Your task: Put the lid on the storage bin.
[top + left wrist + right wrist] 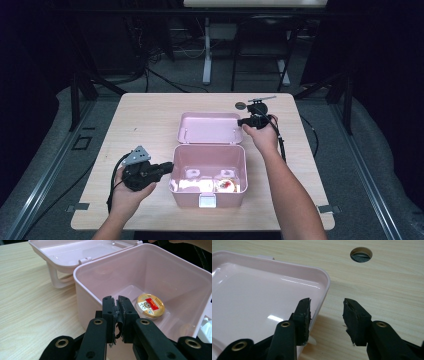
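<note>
Pale wood-grain desk (145,125) in a dark room, with a round cable hole (361,254) near the far edge. At centre, open pink plastic storage box (210,165), smooth and glossy with rounded corners, its hinged lid (210,127) lying flat behind it. Inside the box, on the floor, round gold tin (150,305) with a red label. Left tool (117,312) at the box's left wall, black jaws clenched together on nothing, frayed rubber pads touching. Right tool (326,315) at the lid's right corner, jaws released and wide apart, one over the lid's rim, the other over bare wood.
</note>
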Available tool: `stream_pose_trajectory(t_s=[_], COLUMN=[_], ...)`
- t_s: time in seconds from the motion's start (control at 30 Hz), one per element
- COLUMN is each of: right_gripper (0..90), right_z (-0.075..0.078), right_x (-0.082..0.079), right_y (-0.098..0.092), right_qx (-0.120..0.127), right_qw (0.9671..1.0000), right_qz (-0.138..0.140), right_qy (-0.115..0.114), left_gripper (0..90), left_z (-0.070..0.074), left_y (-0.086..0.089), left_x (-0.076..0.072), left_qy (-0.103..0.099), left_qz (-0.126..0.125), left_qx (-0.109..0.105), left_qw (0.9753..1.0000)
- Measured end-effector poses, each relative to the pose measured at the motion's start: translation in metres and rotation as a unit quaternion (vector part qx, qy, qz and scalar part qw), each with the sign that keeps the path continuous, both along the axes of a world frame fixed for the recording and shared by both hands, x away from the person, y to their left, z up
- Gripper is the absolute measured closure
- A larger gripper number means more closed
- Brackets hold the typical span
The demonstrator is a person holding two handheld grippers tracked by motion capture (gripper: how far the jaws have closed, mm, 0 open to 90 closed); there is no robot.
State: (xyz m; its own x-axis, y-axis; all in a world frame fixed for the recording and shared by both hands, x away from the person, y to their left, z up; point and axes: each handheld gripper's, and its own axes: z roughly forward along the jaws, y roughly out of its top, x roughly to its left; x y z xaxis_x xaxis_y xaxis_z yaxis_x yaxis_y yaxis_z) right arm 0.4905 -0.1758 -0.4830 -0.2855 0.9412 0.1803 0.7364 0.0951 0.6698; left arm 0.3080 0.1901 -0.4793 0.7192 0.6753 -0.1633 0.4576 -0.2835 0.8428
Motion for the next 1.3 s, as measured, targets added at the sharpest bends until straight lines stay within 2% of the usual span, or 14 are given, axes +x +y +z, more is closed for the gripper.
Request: stream_pose_trajectory(t_s=[0.23, 0.37, 0.5, 0.83, 1.03, 1.3], right_gripper=[66.4, 76.0, 77.6, 80.7, 81.8, 82.8], right_z=[-0.004, -0.004, -0.004, 0.000, 0.003, 0.009], right_x=[0.002, 0.001, 0.001, 0.000, 0.000, -0.003], right_y=[0.010, 0.016, 0.019, 0.019, 0.019, 0.022], right_qx=[-0.010, -0.013, -0.020, 0.004, 0.007, -0.004], right_qw=[0.9999, 0.9997, 0.9995, 0.9986, 0.9985, 0.9987], right_qz=[-0.009, -0.013, -0.019, -0.043, -0.047, -0.048], right_qy=[0.010, 0.014, 0.017, 0.030, 0.027, 0.015], left_gripper=[84.4, 84.4, 84.4, 84.5, 84.4, 84.4], left_z=[0.000, 0.000, 0.000, 0.000, 0.000, 0.000], left_y=[0.000, 0.000, 0.000, 0.000, 0.001, 0.000], left_x=[0.000, 0.000, 0.000, 0.000, 0.000, 0.000], left_qy=[-0.001, -0.001, -0.001, -0.001, -0.001, -0.002], left_qz=[0.000, 0.000, -0.001, -0.001, -0.002, -0.002], left_qx=[0.001, 0.001, 0.001, 0.000, 0.001, 0.002], left_qw=[1.0000, 1.0000, 1.0000, 1.0000, 1.0000, 1.0000])
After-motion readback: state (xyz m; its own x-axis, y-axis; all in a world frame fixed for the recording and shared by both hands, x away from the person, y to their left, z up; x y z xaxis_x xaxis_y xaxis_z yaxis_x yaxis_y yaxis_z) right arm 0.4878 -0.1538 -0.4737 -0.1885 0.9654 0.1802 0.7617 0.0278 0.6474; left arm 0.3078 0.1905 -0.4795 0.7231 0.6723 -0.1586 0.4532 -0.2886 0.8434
